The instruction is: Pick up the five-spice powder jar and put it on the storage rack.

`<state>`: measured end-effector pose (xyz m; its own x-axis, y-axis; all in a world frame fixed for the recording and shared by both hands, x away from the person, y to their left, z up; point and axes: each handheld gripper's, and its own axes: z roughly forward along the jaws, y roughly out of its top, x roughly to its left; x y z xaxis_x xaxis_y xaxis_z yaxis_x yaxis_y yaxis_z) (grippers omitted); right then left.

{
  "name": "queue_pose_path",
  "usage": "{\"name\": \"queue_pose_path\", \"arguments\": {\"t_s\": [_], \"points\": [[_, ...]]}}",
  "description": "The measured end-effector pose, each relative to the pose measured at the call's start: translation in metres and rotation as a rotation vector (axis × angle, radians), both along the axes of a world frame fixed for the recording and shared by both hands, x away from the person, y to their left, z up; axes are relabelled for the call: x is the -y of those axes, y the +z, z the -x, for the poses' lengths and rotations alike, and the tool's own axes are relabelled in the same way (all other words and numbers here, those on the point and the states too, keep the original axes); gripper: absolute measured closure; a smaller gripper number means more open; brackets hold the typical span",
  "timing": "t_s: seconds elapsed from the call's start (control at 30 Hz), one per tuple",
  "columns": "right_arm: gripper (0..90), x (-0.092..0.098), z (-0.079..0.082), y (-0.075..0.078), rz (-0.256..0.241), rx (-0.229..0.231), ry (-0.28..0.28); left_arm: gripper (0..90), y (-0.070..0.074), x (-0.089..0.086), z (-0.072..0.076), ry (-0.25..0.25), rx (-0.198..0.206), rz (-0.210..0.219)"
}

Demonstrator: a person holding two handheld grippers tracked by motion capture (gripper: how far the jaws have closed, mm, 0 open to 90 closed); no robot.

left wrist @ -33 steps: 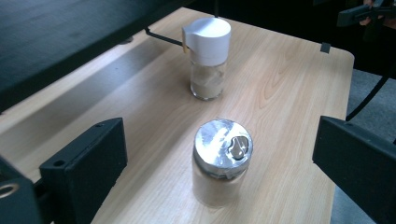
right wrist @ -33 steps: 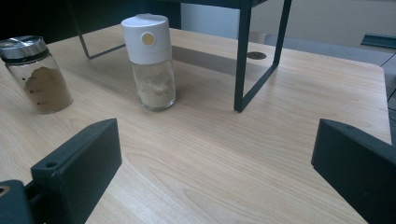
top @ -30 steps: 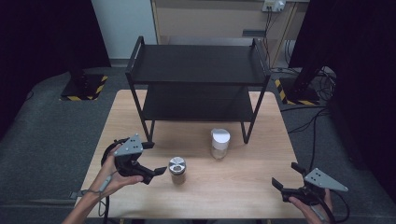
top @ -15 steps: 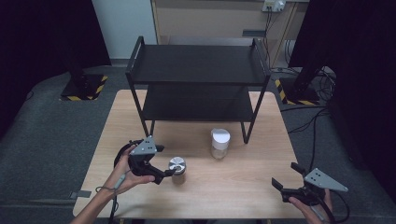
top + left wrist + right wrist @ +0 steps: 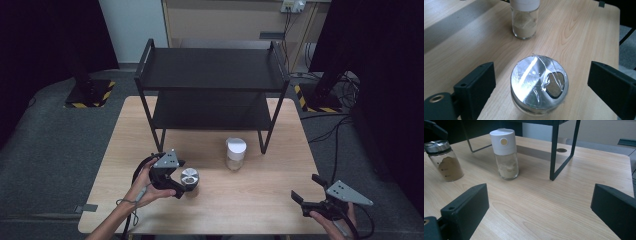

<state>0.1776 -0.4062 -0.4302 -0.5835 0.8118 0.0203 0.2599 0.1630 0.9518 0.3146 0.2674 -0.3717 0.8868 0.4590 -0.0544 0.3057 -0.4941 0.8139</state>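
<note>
Tool in my left hand gapes wide around the steel-lidded jar, jaws apart from it, on the counter.

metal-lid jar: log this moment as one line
left gripper: open, jaws either side of metal-lid jar | right gripper: open, idle | white-cap jar: upright on table

The right tool has its two black jaws spread wide above the pale wooden surface. Beyond them a white-capped glass shaker stands upright beside the black metal shelf leg; a steel-lidded glass jar stands well apart at far left.
</note>
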Motion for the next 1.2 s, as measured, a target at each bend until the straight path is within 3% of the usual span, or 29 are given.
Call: {"name": "queue_pose_path", "arguments": {"t_s": [0.37, 0.5, 0.53, 0.73, 1.0, 1.2], "points": [[2.1, 0.0, 0.0, 0.0, -0.002, -0.001, -0.004, 19.5, -0.01, 0.01, -0.008, -0.042, 0.014, -0.024], [2.1, 0.0, 0.001, 0.0, -0.001, 0.001, -0.006, 31.1, -0.013, 0.01, -0.004, -0.042, 0.051, -0.034], [2.0, 0.0, 0.001, 0.0, -0.001, 0.001, -0.007, 34.5, -0.014, 0.008, -0.005, -0.036, 0.043, -0.017], [2.0, 0.0, 0.0, 0.0, 0.001, -0.001, -0.006, 35.3, -0.013, 0.008, -0.003, -0.034, 0.055, -0.022], [1.2, 0.0, 0.0, 0.0, 0.002, -0.006, -0.005, 35.5, -0.005, 0.009, -0.003, -0.044, 0.046, -0.026], [1.1, 0.0, -0.001, 0.0, 0.002, -0.008, -0.004, 35.5, 0.016, 0.006, -0.003, -0.058, 0.058, -0.02]]}}
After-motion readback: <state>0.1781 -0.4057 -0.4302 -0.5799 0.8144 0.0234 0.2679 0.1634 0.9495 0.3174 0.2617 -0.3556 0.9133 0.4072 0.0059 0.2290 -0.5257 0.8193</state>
